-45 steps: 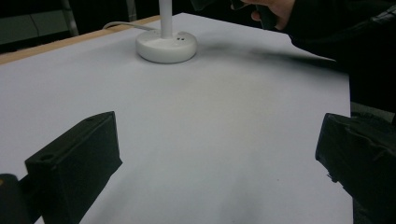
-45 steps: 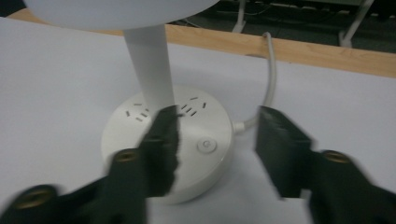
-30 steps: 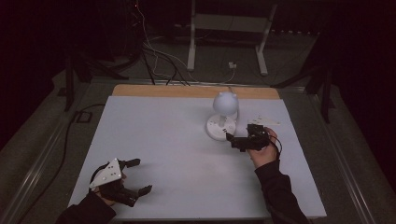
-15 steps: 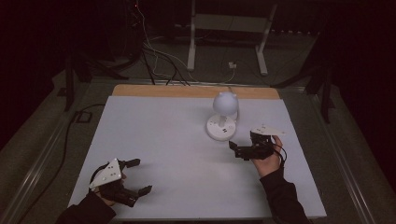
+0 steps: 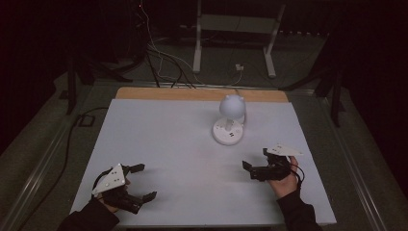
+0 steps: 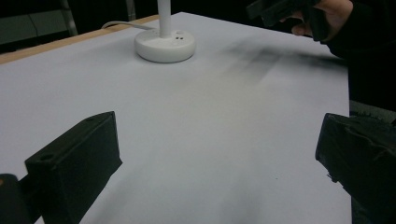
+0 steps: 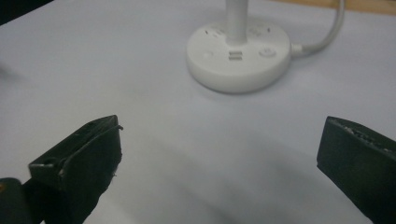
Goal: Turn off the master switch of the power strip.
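Lamp (image 5: 230,120) and white table (image 5: 159,139) are all that the scene offers: a small white desk lamp stands toward the far right of the table, with a round disc base (image 7: 238,55), a thin upright stem (image 7: 236,18) and a ball-shaped head (image 5: 232,106). Its cord (image 7: 324,37) leaves the base on the far side and trails off the table's far edge. The base looks to be hard, smooth plastic and probably carries most of the weight, so the lamp should sit steadily yet slide easily on the bare surface. The head on its slender stem makes it top-heavy if lifted high. The stem seems the likeliest place for a two-jaw grip, low down near the base; the disc itself looks too wide and slippery to pinch, and the buttons and ports on its top call for a light touch. The right tool (image 5: 260,168) hovers near and to the right of the lamp, jaws spread wide and empty. The left tool (image 5: 139,183) rests at the near left, well apart from the lamp, likewise spread and holding nothing.
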### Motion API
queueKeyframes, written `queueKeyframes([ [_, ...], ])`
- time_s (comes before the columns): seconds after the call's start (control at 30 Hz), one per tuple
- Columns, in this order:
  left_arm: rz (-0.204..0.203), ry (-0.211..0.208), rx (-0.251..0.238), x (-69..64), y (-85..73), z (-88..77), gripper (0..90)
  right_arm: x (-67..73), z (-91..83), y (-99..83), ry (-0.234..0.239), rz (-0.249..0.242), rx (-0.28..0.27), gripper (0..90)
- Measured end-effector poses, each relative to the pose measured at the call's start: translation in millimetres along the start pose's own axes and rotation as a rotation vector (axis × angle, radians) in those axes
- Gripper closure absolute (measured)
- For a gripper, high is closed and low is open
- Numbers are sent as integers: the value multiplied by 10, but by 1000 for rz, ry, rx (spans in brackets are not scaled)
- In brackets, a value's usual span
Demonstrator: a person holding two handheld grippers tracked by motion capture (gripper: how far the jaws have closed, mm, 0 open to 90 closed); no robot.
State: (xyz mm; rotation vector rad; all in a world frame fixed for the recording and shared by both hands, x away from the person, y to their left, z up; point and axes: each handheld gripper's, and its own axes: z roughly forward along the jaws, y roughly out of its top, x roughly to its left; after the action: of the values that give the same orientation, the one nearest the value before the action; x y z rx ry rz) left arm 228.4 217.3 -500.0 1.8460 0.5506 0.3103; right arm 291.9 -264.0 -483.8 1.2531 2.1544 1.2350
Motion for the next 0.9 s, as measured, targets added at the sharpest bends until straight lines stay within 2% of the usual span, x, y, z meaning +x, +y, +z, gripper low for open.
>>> queueKeyframes([
  [0.17,1,0,1,1,0,0,5,-51,-98,-116,-14,17,8,0],
  [0.37,-1,0,2,1,-1,2,5,-89,-189,-231,4,39,35,0],
  [0.63,-2,1,3,2,-2,7,4,-170,-324,-444,1,58,83,0],
  [0.67,-3,1,3,2,-2,7,5,-201,-353,-503,27,57,104,0],
  [0.7,-3,1,3,3,-2,8,5,-210,-372,-533,29,62,108,0],
  [0.9,-1,1,4,3,-2,13,4,-247,-471,-652,9,62,107,0],
])
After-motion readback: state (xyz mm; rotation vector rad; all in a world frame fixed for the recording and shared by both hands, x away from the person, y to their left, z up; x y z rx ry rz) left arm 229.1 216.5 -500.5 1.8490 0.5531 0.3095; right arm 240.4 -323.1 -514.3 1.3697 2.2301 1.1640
